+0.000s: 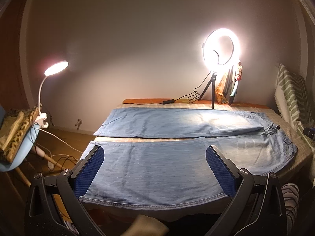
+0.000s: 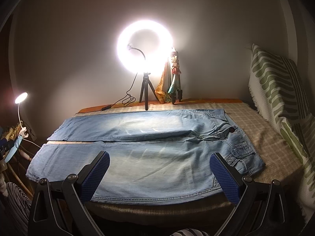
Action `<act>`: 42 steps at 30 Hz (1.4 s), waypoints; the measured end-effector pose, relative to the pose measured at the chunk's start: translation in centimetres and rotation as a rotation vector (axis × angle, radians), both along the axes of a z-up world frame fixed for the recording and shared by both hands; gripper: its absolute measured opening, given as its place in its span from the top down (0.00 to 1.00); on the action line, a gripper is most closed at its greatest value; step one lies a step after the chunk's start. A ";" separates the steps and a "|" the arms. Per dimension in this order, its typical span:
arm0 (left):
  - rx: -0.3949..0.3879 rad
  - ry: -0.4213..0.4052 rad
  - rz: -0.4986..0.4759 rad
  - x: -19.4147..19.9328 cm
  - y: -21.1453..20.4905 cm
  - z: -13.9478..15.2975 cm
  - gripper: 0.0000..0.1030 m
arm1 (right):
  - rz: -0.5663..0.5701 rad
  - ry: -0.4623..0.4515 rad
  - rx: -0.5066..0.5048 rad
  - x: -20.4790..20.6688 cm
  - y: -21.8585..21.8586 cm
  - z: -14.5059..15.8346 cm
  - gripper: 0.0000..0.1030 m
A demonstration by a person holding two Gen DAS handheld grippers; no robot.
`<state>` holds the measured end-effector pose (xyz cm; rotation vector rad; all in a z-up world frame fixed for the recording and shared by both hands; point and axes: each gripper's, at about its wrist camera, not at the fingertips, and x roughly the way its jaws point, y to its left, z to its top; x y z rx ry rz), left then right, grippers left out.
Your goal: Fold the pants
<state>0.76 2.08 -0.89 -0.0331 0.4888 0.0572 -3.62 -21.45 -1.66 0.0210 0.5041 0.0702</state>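
Observation:
Light blue denim pants (image 1: pixel 157 165) lie flat on a checked table cover (image 1: pixel 303 147), legs pointing left, waist at the right. They also show in the right wrist view (image 2: pixel 149 165), with a button and pocket at the waist (image 2: pixel 236 147). My left gripper (image 1: pixel 154 155) is open and empty, held above the near leg close to the front edge. My right gripper (image 2: pixel 159 163) is open and empty, held above the near leg and hip close to the front edge. A narrow gap of table shows between the two legs.
A lit ring light on a tripod (image 2: pixel 145 90) stands at the back with its cable (image 1: pixel 177 99). Coloured cloth and a folded stand (image 2: pixel 173 86) lean on the wall. A green patterned cushion (image 2: pixel 279 90) lines the right side. A clip lamp (image 1: pixel 56 67) and chair (image 1: pixel 17 153) stand left.

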 end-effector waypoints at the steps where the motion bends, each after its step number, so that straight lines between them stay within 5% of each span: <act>1: 0.004 0.000 0.004 0.1 0.1 0.0 0.00 | 0.002 0.001 -0.001 0.2 0.1 0.0 0.00; 9: 0.022 0.006 -0.016 1.4 2.4 0.3 0.00 | 0.027 -0.011 -0.013 1.6 0.5 0.0 0.00; 13: -0.034 -0.023 -0.077 1.6 5.4 0.5 0.00 | 0.078 -0.004 -0.040 2.6 1.3 -0.2 0.00; 18: 0.084 -0.002 -0.035 2.1 8.5 0.4 0.01 | 0.180 0.020 -0.079 3.6 2.9 -1.4 0.00; 24: 0.135 0.052 0.015 1.6 13.9 -0.7 0.15 | 0.305 0.037 -0.162 4.0 5.4 -4.1 0.00; 31: 0.168 0.206 -0.027 0.7 17.7 -6.9 0.38 | 0.444 0.179 -0.227 5.1 8.7 -8.7 0.02; 42: 0.267 0.321 -0.144 -1.4 16.1 -15.1 0.46 | 0.522 0.289 -0.370 5.8 12.7 -14.6 0.13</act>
